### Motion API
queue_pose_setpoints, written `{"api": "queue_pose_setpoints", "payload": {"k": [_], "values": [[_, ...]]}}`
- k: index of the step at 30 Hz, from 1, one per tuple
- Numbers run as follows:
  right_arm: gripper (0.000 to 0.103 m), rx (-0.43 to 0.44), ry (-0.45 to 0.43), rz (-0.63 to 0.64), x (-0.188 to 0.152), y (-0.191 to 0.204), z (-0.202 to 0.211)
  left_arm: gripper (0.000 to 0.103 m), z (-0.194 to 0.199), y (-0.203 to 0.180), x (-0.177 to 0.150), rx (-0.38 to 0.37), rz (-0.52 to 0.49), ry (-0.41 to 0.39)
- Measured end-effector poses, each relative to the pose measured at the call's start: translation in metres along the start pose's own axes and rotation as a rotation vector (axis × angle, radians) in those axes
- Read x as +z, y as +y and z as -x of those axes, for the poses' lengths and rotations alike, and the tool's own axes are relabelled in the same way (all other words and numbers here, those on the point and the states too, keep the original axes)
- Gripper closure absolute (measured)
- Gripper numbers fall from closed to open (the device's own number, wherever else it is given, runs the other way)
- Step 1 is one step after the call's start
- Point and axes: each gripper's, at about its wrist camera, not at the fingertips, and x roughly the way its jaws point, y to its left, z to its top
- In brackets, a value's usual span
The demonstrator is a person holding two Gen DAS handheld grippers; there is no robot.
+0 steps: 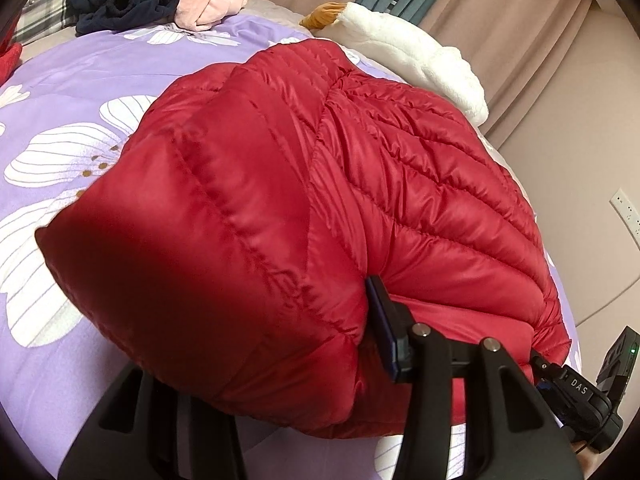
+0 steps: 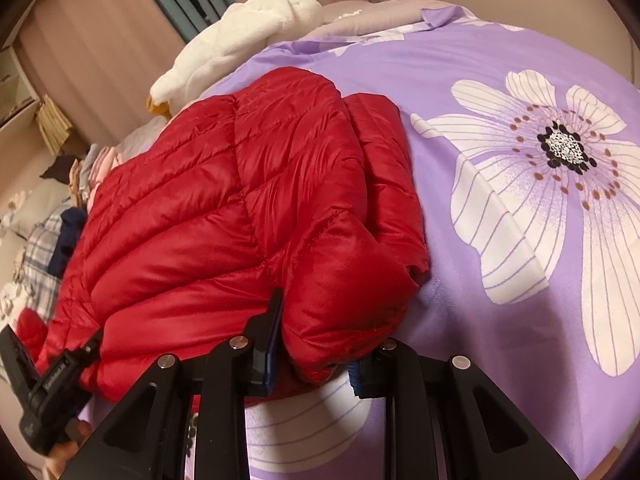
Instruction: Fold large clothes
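Pinching the red puffer jacket (image 2: 224, 216) at six o'clock, both grippers' fingers, left gripper (image 1: 256, 340) and right gripper (image 2: 316, 344), partly parted, keep its fold pinned onto the bed (image 2: 500, 60).

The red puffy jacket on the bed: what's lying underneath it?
Under the red puffy jacket lies a purple bedspread printed with big white flowers; it shows all around the jacket's edges. Whatever sits directly beneath the jacket's middle is covered and cannot be seen.
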Motion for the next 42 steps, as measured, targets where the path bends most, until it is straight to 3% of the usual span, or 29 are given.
{"api": "queue_pose_setpoints", "payload": {"k": [17, 21, 25, 31, 36, 42], "values": [[0.080, 0.003, 0.007, -0.001, 0.001, 0.003, 0.002, 0.054, -0.001, -0.001, 0.000, 0.012, -0.001, -0.002], [0.072, 0.004, 0.076, -0.066, 0.009, -0.003, 0.011, 0.054, -0.002, 0.001, 0.003, 0.002, 0.008, 0.022], [0.067, -0.066, 0.083, -0.104, 0.019, -0.001, 0.037, 0.050, 0.000, 0.003, 0.011, 0.007, 0.054, 0.054], [0.067, -0.236, -0.049, 0.029, 0.028, 0.017, 0.088, 0.042, 0.014, 0.021, 0.018, -0.037, 0.172, 0.082], [0.067, -0.083, -0.099, 0.016, 0.034, 0.023, 0.104, 0.041, 0.026, 0.032, 0.026, -0.055, 0.232, 0.093], [0.067, -0.043, -0.096, 0.121, 0.031, 0.059, 0.083, 0.039, 0.020, 0.054, 0.032, -0.136, 0.335, 0.101]]}}
